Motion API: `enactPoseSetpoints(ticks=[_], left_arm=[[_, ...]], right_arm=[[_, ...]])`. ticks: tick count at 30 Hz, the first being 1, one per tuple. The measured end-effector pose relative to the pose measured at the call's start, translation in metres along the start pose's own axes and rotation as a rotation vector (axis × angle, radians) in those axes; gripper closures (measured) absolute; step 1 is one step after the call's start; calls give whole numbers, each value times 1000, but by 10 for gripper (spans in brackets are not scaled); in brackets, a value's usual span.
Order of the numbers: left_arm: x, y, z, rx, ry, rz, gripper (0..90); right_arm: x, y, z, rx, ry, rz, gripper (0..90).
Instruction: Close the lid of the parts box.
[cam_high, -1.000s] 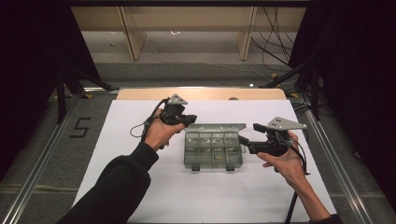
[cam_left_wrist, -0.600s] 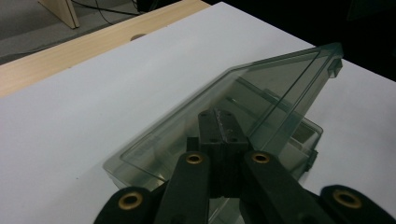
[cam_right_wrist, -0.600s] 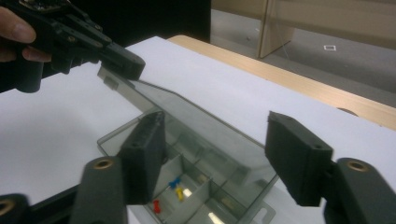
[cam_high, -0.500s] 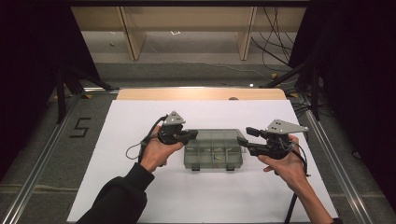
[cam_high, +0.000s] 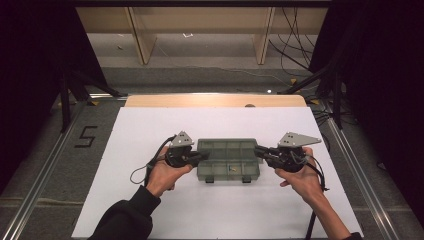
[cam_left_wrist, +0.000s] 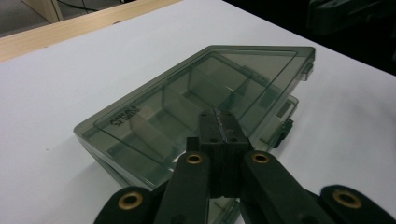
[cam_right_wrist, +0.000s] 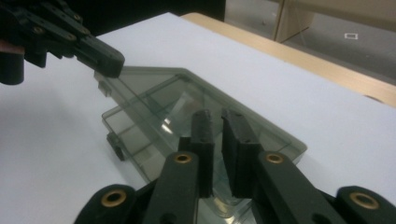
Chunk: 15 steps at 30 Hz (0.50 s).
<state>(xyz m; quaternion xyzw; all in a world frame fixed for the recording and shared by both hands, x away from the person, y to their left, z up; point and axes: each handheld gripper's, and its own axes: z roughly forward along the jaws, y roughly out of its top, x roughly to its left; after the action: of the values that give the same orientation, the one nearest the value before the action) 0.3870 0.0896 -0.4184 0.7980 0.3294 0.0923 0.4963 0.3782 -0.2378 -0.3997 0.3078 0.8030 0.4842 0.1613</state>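
In the high view, a dark sleeve (cam_high: 122, 220) enters at the lower left of the frame and a bare forearm (cam_high: 327, 217) at the lower right, both over the white sheet (cam_high: 220, 210) that covers the desk (cam_high: 215, 100). Just above them, near the middle of the frame, each hand holds a gripper turned inward toward the other. The left gripper (cam_high: 202, 156) sits left of centre with its jaws pressed fully together; their tip rests on the left end of the box's lid. In the left gripper view the two black pads (cam_left_wrist: 219, 135) meet with no gap and lie on top of the clear lid, with nothing between them.

The right gripper (cam_high: 257, 150) sits right of centre, its tip at the right end of the box. Its jaws have just been closing and now stand narrow. In the right gripper view a slim gap is left between the pads (cam_right_wrist: 203, 140), and the lid's edge lies under and between them; whether they pinch it I cannot tell.

Between the two grippers lies the smoky clear plastic compartment box (cam_high: 227, 160), flat on the white sheet at the middle of the frame, its lid (cam_left_wrist: 201, 88) down or nearly down over the dividers. Two dark latches (cam_high: 210, 179) show on its near edge. A small pale item (cam_high: 231, 169) lies in one near compartment, too small to tell what it is.

Farther up the frame, the desk's bare wooden edge runs beyond the sheet. Beyond that are grey floor (cam_high: 210, 55), wooden uprights (cam_high: 140, 35) and cables (cam_high: 295, 30) at the upper right.
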Motion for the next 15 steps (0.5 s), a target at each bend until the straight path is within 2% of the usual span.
enactPoseSetpoints(ticks=[8, 10, 11, 12, 15], left_arm=[[-1, -11, 0, 13, -10, 6, 898], [-1, -13, -1, 10, 6, 10, 898], [-1, -14, -2, 9, 3, -3, 898], [0, -14, -2, 9, 5, 11, 898], [0, -17, -2, 10, 7, 2, 899]], right_arm=[[2, -6, 6, 34, -9, -25, 898], [2, -8, 7, 42, -10, -35, 900], [2, -9, 8, 48, -5, -33, 900], [2, -11, 9, 44, -6, -39, 900], [3, -14, 12, 61, -4, -40, 900]])
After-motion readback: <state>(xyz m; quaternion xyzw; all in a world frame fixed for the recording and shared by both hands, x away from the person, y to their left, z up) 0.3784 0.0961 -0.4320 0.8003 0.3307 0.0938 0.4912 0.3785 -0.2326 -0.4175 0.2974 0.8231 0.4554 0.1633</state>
